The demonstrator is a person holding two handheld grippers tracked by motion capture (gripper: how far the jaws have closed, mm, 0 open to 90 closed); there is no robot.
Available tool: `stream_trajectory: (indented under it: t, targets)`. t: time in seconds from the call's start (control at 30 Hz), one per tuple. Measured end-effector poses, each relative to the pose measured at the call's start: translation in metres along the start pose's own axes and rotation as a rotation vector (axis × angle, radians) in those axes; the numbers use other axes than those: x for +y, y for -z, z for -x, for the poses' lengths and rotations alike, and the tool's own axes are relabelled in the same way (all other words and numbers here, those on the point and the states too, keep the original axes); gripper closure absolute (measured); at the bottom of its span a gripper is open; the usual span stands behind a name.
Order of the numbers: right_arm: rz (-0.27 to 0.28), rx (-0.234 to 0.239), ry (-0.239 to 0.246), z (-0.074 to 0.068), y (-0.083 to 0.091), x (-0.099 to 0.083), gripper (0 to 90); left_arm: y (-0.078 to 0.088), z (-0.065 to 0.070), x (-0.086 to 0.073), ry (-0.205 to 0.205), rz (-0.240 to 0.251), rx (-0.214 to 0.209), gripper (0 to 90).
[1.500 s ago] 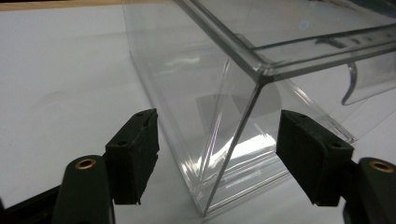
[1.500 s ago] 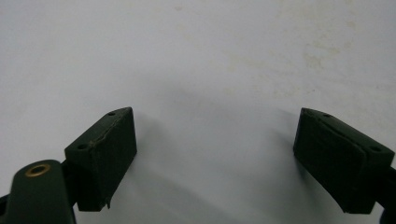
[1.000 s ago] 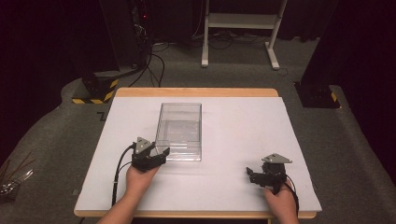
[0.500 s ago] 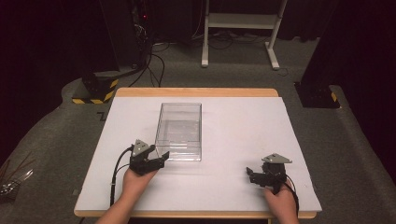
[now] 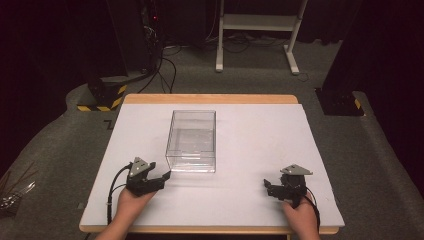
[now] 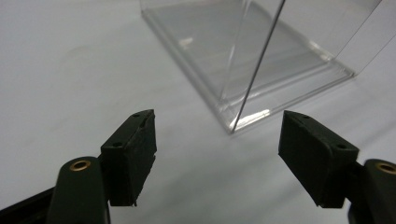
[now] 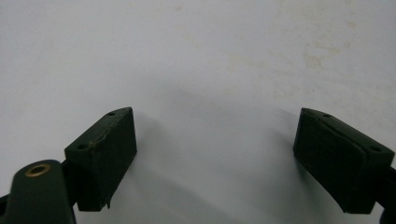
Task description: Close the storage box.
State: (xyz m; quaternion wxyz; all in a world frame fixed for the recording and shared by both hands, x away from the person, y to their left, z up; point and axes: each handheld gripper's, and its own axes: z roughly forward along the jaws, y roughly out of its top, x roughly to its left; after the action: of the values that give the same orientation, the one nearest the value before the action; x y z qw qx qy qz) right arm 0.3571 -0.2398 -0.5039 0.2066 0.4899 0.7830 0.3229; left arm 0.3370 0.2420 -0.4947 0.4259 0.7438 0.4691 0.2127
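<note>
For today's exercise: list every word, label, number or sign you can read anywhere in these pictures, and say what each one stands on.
"Z": a dark mark like this letter on the floor beside the table's far left corner, partly hidden, so not certain.
No words on the black-and-yellow hazard stripes.
No text on the clear plastic box, the left gripper or the right gripper.

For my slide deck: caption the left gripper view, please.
Open left gripper faces the near corner of a clear plastic box on the white table.
</note>
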Motion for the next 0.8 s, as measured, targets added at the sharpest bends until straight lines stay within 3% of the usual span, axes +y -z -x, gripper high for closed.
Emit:
stream_trajectory:
  t: [0.23,0.37,0.47,0.57,0.63,0.8]
  targets:
    - [0.0,0.0,0.001,0.0,0.0,0.0,13.5,0.019,-0.022,-0.02,-0.019,-0.094,0.071,28.0]
    - [0.0,-0.001,0.004,0.0,0.0,0.0,13.5,0.024,-0.027,-0.027,-0.063,-0.138,0.107,26.1]
    - [-0.001,-0.002,0.005,0.0,0.0,0.0,13.5,0.026,-0.031,-0.029,-0.066,-0.149,0.105,24.0]
    - [0.0,-0.003,0.005,0.0,0.0,0.0,13.4,0.025,-0.034,-0.029,-0.042,-0.158,0.083,19.8]
    - [0.0,-0.002,0.005,0.0,0.0,0.0,13.5,0.024,-0.033,-0.029,-0.062,-0.163,0.089,16.5]
    - [0.0,-0.003,0.005,0.0,0.0,0.0,13.4,0.024,-0.034,-0.03,-0.051,-0.162,0.08,16.5]
